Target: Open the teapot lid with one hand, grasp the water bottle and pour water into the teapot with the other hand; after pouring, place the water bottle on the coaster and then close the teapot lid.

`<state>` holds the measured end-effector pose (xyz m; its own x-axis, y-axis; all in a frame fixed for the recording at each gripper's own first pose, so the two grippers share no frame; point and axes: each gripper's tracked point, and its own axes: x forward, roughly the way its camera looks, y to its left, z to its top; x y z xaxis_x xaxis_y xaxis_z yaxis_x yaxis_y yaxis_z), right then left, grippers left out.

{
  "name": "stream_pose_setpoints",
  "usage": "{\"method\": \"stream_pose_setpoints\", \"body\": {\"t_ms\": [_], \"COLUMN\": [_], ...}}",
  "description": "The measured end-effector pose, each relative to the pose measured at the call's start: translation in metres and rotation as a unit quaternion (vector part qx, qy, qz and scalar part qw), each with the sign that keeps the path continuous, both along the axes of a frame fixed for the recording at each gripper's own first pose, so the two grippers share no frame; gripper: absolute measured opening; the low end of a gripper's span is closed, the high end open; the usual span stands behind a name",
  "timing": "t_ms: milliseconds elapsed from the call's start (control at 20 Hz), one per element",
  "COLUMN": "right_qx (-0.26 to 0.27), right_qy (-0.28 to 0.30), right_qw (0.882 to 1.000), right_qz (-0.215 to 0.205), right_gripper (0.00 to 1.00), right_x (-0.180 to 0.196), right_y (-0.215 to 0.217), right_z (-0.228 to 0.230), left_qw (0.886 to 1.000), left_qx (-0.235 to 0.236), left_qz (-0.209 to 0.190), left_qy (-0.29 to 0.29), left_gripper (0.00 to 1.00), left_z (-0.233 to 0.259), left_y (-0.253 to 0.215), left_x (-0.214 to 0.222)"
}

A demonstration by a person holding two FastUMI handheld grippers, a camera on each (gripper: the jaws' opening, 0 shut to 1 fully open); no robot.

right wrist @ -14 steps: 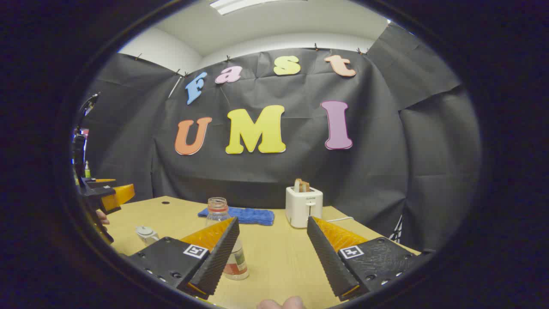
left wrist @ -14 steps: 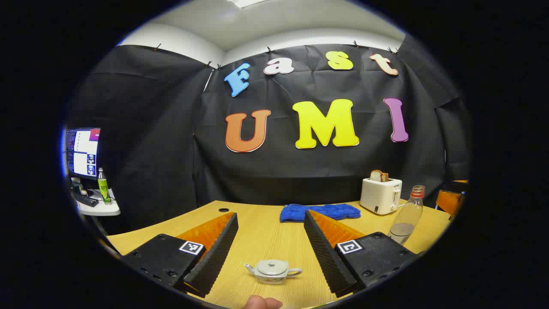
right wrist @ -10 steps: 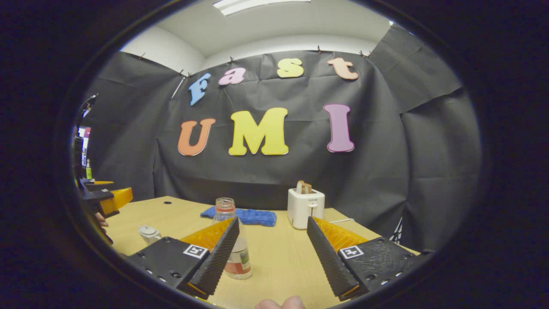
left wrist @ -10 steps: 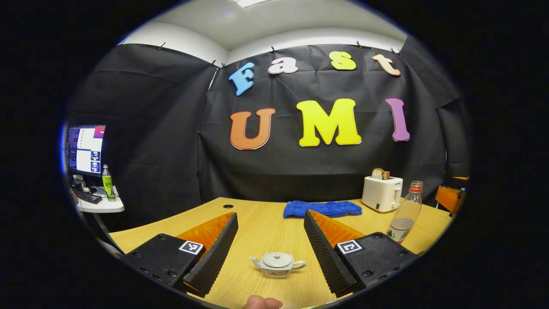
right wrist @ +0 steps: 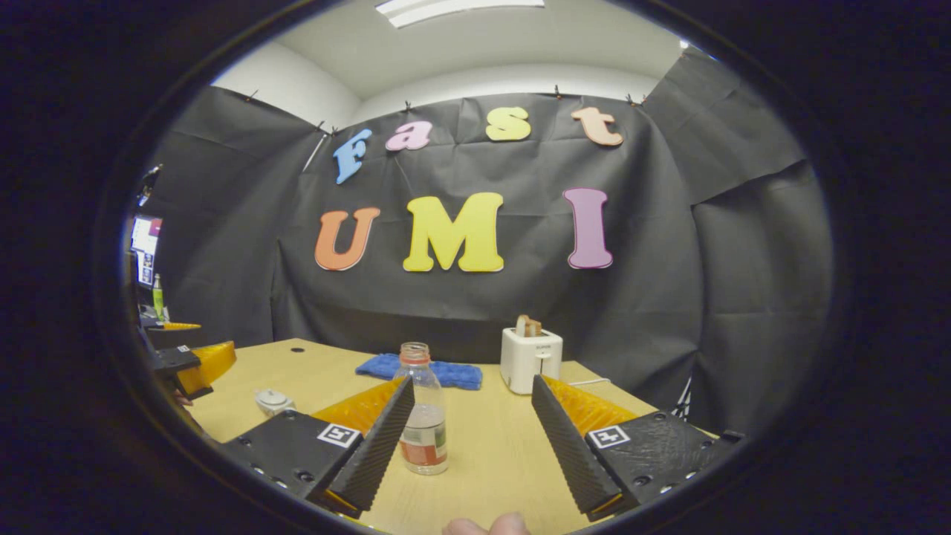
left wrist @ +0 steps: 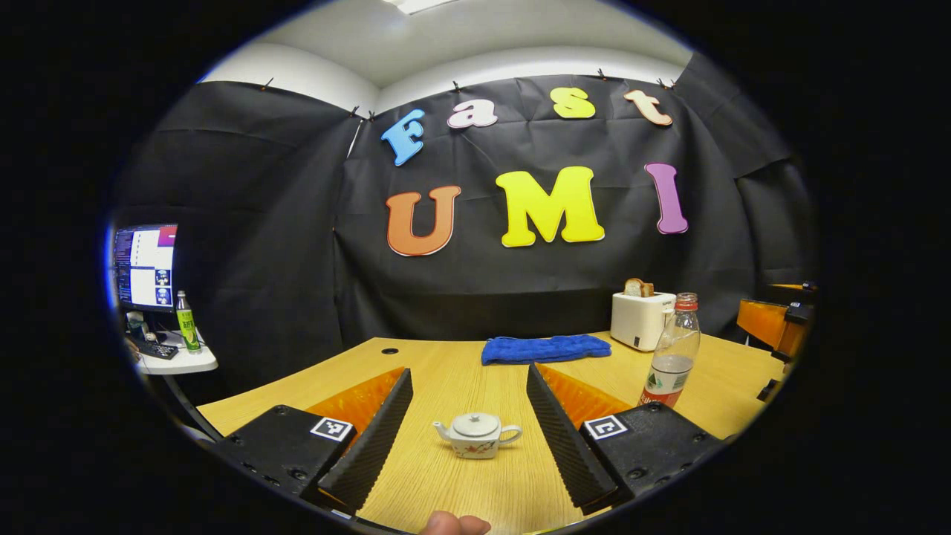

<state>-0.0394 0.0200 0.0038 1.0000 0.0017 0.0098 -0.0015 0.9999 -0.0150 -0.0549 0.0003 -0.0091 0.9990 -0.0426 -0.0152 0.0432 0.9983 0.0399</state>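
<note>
Lidded white teapot [left wrist: 476, 435] sits on the wooden surface [left wrist: 461, 386] between the left gripper [left wrist: 468, 435]'s wide fingers. Partly filled water bottle [right wrist: 423, 420] stands upright by the right gripper [right wrist: 472, 438]'s wide fingers.

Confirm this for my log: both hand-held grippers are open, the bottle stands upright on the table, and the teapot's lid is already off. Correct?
Not quite. The lid is on the teapot, as the left gripper view shows. The rest holds: the left hand-held gripper and right hand-held gripper are open, and the bottle stands upright on the table.
</note>
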Motion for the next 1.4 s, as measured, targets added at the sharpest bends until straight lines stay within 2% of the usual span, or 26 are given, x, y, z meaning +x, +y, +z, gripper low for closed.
{"method": "stream_pose_setpoints", "body": {"t_ms": [100, 250, 350, 450, 600, 700, 800, 1150, 1300, 1400], "right_qx": [0.012, 0.023, 0.025, 0.026, 0.022, 0.025, 0.02, 0.025, 0.023, -0.002], "right_qy": [0.0, 0.002, 0.018, 0.032, 0.038, 0.039, 0.042, 0.064, 0.079, 0.083], "right_qw": [1.0, 1.0, 1.0, 0.999, 0.999, 0.999, 0.999, 0.998, 0.997, 0.996], "right_qz": [0.0, -0.002, 0.0, 0.005, 0.002, 0.014, 0.016, 0.009, -0.001, -0.015], "right_gripper": [0.95, 0.97, 0.95, 0.97, 0.95, 0.93, 0.96, 0.95, 0.96, 0.95], "right_x": [-0.003, -0.003, 0.0, 0.002, 0.005, 0.007, 0.01, 0.036, 0.042, 0.045], "right_y": [0.0, -0.002, -0.004, -0.005, -0.011, -0.007, -0.009, -0.024, -0.031, -0.038], "right_z": [0.001, -0.003, -0.011, -0.016, -0.019, -0.02, -0.025, -0.042, -0.056, -0.061], "left_qw": [1.0, 1.0, 1.0, 1.0, 1.0, 0.999, 0.999, 0.996, 0.991, 0.988], "left_qx": [-0.006, 0.003, 0.006, -0.002, 0.002, -0.003, -0.006, -0.003, 0.009, 0.014], "left_qz": [0.0, -0.004, -0.009, -0.014, -0.017, -0.024, -0.033, -0.026, -0.031, -0.033], "left_qy": [-0.003, 0.004, 0.009, 0.02, 0.023, 0.024, 0.027, 0.09, 0.128, 0.148], "left_gripper": [0.97, 0.97, 0.97, 0.97, 0.97, 0.97, 0.97, 0.97, 0.92, 0.83], "left_z": [0.002, -0.005, -0.006, -0.009, -0.008, -0.01, -0.017, -0.06, -0.081, -0.092], "left_y": [0.002, 0.004, 0.003, -0.002, -0.006, -0.009, -0.017, -0.012, -0.007, -0.006], "left_x": [-0.001, 0.001, 0.002, 0.004, 0.006, 0.008, 0.013, 0.053, 0.07, 0.076]}}
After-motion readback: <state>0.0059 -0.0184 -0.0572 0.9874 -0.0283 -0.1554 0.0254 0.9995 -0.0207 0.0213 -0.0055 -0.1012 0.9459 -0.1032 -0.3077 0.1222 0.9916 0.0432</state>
